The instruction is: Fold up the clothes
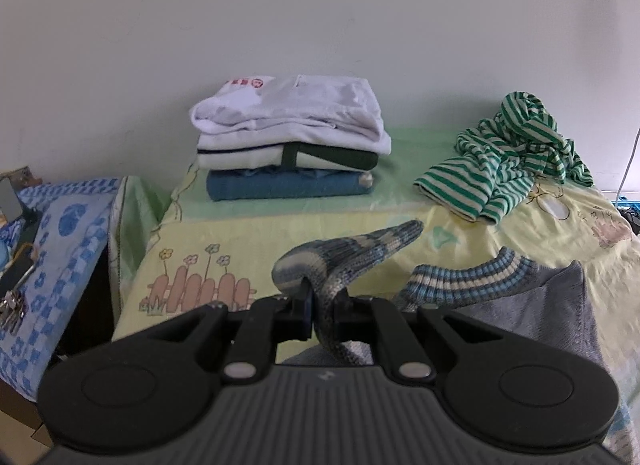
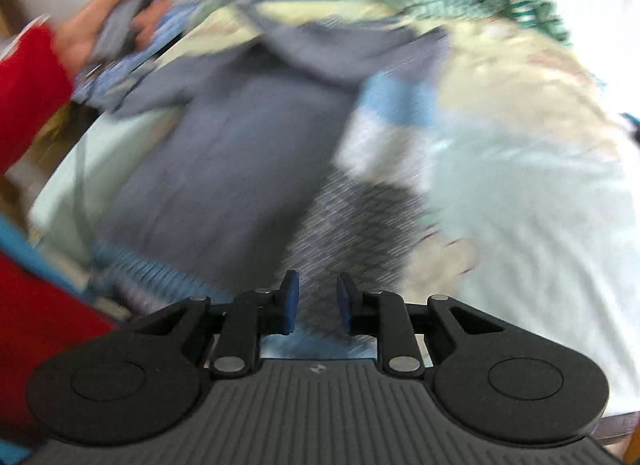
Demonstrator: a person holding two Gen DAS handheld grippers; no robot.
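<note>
The bed (image 1: 256, 233), under a yellow and green cartoon sheet, is carrying everything. A grey-blue knitted sweater (image 2: 224, 153) is lying spread across its near part, reaching toward the near edge. At the far edge, by the wall, a stack of folded clothes (image 1: 290, 141) is sitting, white on top and blue at the bottom. Near the far right corner a green striped garment (image 1: 512, 153) is lying crumpled. The left gripper (image 1: 322, 315) is pinching a fold of the sweater's patterned knit tightly between its pads. The right gripper (image 2: 318, 305) is hovering over the sweater with its jaws narrowly parted, nothing between them. A hand (image 2: 100, 25) in a red sleeve (image 2: 28, 77) is showing at left.
</note>
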